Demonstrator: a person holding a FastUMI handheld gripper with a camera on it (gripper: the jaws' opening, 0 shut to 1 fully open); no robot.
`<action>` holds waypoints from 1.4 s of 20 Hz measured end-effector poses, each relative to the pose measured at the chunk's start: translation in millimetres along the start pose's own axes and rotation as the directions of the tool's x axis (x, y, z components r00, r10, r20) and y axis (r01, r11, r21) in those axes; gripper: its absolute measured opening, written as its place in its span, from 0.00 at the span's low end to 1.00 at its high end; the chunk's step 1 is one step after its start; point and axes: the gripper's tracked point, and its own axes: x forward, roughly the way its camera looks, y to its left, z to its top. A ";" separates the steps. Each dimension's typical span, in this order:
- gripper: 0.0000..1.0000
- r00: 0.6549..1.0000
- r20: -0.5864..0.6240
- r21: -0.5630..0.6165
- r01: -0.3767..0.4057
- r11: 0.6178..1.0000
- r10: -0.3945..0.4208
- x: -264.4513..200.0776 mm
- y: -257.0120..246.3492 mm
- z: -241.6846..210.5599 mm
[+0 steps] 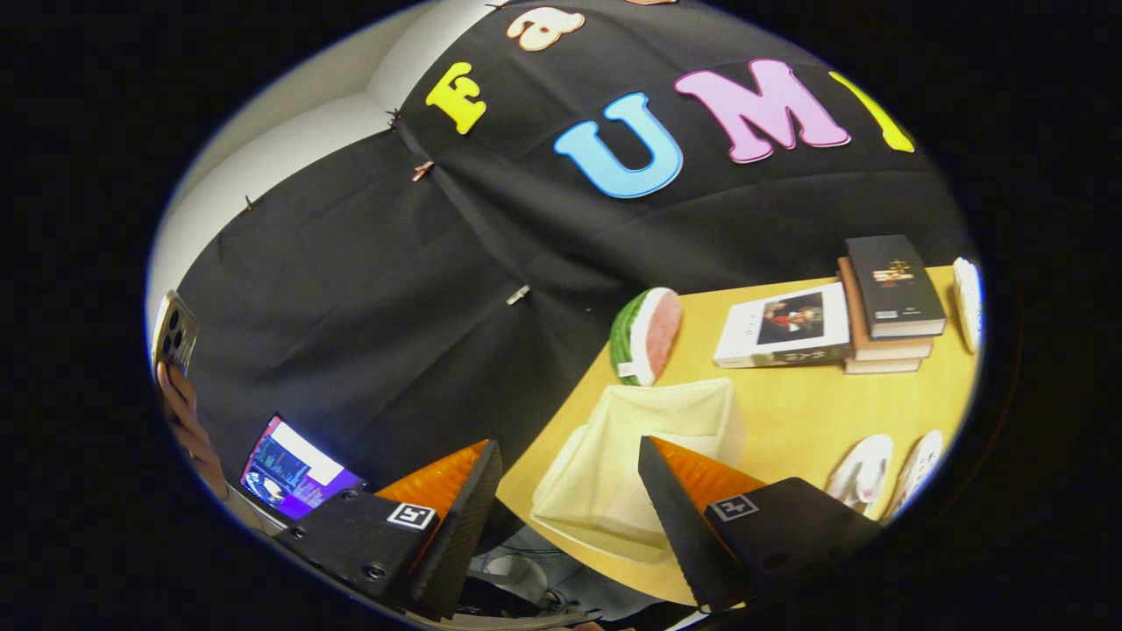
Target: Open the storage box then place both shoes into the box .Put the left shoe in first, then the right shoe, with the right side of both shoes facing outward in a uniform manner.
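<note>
We see a hand (180,412) holding a phone (173,333). Our gripper (570,491) gapes wide, holding nothing. The pale translucent storage box (640,464) sits at the wooden table's (789,403) near edge, white shoes (885,469) rightward, near stacked books (885,302).

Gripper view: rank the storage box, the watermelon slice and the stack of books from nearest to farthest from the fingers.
1. Storage box: just ahead of the open fingers, partly between them.
2. Watermelon slice: beyond the box, at the table's far edge by the wall.
3. Stack of books: farthest, across the table, off to the right.
</note>
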 end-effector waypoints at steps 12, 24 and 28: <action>0.97 0.893 -0.041 -0.120 0.442 0.889 -0.449 -92.5 -176.9 -62.3; 0.97 0.783 -0.206 -0.149 0.568 0.810 -0.587 -87.0 -278.4 -152.3; 0.90 0.750 -0.216 -0.166 0.602 0.781 -0.625 -74.0 -302.3 -165.0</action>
